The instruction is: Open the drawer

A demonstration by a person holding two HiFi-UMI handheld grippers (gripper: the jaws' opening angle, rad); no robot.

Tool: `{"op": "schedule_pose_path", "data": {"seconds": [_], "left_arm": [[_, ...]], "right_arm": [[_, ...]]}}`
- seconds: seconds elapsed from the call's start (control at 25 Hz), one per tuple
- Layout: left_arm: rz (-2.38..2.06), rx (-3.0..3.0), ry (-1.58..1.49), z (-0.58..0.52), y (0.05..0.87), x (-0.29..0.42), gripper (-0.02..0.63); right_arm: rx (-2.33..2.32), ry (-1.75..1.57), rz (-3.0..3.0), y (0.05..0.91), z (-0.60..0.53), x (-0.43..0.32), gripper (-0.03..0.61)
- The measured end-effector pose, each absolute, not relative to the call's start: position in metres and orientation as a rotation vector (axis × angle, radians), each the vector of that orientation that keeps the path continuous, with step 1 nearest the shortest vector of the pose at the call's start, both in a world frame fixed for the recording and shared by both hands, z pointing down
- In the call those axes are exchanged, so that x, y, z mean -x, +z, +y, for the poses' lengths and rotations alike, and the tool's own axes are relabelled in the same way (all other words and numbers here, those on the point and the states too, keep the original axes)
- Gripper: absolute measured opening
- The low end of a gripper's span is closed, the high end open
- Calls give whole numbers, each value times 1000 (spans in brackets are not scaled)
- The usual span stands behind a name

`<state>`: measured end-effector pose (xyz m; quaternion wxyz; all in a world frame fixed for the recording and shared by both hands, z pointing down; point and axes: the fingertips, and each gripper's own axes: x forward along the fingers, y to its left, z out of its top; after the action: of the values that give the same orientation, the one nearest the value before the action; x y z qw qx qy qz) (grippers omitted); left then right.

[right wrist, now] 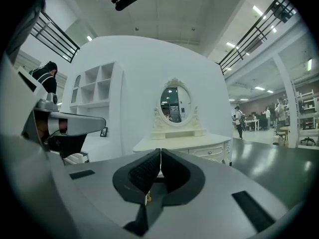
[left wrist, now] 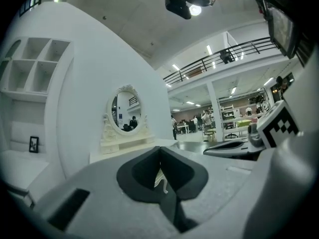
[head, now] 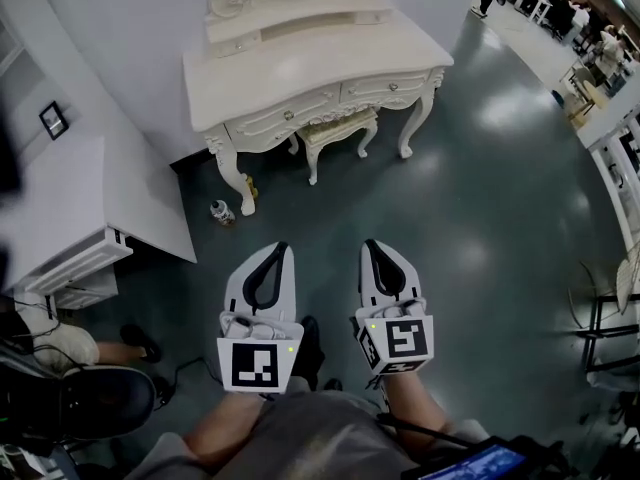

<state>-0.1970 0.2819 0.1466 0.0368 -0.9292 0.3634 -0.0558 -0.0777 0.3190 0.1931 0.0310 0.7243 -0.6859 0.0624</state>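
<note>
We are seeing the drawers point(head: 283, 118) shut in the table point(head: 300, 68) front, running lengthwise along it and facing us, well ahead of both grippers. We are holding the left gripper point(head: 277, 256) and right gripper point(head: 373, 251) pinched together, empty. The right gripper view is showing the drawer fronts; the left gripper view is showing only mirror point(left wrist: 124, 108) and tabletop.

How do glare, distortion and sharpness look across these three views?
Head view: bright glare patches on the glossy floor, dressing table sharp. Left gripper view: heavy fisheye, dark corners, a lamp flares overhead. Right gripper view: same fisheye bends the railing; the mirror is crisp.
</note>
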Motion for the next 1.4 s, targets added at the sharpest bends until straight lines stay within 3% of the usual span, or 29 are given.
{"op": "schedule_pose_path", "data": {"seconds": [0.8,1.4], "left_arm": [[1025,2880,-41,157,111,141,15],[1098,2872,-214,77,151,48,15]], "right_arm": [[-2315,36,-2049,142,204,27,14],[-2250,207,-2110,190,124,-60,14]]}}
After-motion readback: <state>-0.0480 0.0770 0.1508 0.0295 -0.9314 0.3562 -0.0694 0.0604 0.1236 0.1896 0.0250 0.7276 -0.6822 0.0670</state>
